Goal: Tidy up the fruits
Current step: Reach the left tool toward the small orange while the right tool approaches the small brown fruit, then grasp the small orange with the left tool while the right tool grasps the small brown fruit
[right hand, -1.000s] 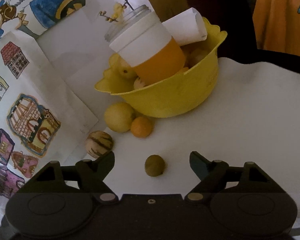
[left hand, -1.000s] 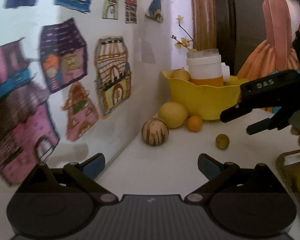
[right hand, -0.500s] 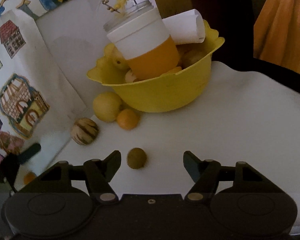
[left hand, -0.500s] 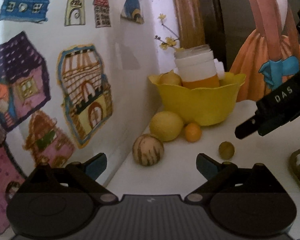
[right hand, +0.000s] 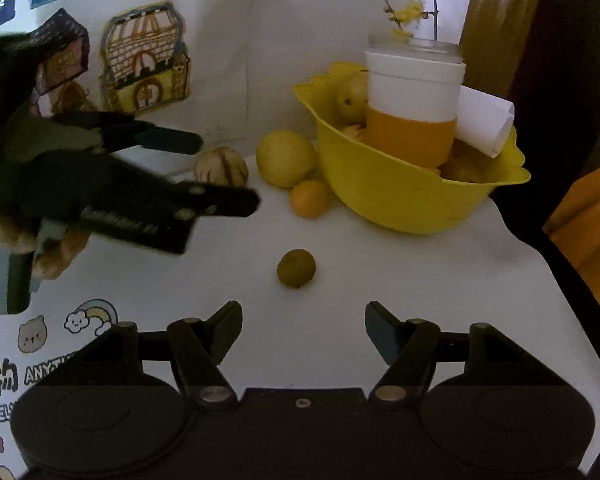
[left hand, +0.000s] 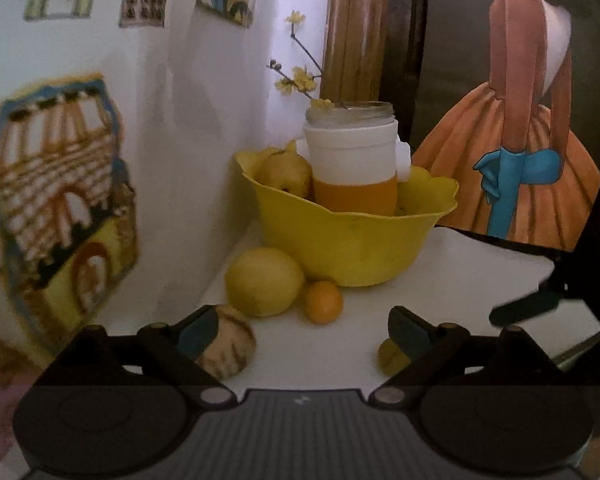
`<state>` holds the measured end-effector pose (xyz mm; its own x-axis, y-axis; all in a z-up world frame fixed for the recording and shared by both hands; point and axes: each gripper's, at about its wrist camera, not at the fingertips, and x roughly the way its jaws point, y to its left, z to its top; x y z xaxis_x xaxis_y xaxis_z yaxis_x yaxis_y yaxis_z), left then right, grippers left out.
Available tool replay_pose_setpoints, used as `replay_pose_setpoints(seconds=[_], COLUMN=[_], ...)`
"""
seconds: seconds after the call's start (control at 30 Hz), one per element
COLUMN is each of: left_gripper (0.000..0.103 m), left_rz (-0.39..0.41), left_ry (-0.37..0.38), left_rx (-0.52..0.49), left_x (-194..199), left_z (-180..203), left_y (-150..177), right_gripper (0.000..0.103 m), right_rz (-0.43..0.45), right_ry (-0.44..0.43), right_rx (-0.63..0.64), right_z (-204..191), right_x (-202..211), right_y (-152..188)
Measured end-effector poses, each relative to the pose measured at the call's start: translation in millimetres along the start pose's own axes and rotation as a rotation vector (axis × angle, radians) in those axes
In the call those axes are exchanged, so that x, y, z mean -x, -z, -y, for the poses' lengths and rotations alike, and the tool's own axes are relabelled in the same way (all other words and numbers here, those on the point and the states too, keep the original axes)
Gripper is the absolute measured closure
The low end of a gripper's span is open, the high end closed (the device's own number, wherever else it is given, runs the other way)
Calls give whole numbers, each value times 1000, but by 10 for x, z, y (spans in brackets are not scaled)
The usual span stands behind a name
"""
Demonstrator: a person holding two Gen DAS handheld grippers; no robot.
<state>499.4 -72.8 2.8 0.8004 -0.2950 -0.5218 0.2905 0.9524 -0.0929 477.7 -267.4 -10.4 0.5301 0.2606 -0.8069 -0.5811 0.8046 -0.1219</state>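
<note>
Both tongs come nearer to the loose fruit: the left gripper (left hand: pixel 296 330), spread and narrowing slightly, now brackets the striped fruit (left hand: pixel 230 350), while the right gripper (right hand: pixel 303 324), half-closed yet empty, lines up on the small green fruit (right hand: pixel 296 268).

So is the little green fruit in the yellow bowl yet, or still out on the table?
Out. The small green fruit lies alone on the white table, in front of the yellow bowl and apart from it.

1. In the left wrist view, the left claw's (left hand: pixel 300 330) own fingers are covering part of the striped fruit (left hand: pixel 232 350) and most of the small green fruit (left hand: pixel 390 356).
2. The right claw (left hand: pixel 528 312) is showing only as a blurred tip at the right edge.
3. In the right wrist view, the bowl (right hand: pixel 400 196) is hiding most of its fruit behind the jar (right hand: pixel 414 104).
</note>
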Motion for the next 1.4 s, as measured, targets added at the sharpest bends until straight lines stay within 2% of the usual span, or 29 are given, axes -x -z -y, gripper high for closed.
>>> replay_pose_setpoints(seconds=[0.13,0.27,0.33,0.57,0.87,0.93,1.0,1.1,1.4], left_gripper=[12,20,20,24,27,30,38,43,45], left_rz=[-27,-63,-73,-97,-76,-67,-59,-45,-23], left_ry=[35,42,48,56,70,58,52,45,25], left_rx=[72,104,135,160,156,150,156,174,186], left_x=[-124,-250,-298,-468,-617,-627,-615,-600,-638], left_z=[16,51,30,-29,27,39,15,-1,56], left_y=[-39,-54,-59,-3,45,56,63,86,133], right_gripper=[34,39,42,46,51,53,54,54,56], right_rz=[9,-6,-19,-49,-61,-66,-62,-56,-39], right_ry=[17,13,8,-3,13,20,22,17,18], right_rx=[0,-4,-3,-6,5,11,5,-11,-12], right_z=[-1,13,8,-28,-82,-88,-98,-98,-58], right_x=[-56,-144,-205,-355,-531,-565,-574,-606,-705], right_y=[-9,-35,-69,-179,-214,-215,-226,-244,-245])
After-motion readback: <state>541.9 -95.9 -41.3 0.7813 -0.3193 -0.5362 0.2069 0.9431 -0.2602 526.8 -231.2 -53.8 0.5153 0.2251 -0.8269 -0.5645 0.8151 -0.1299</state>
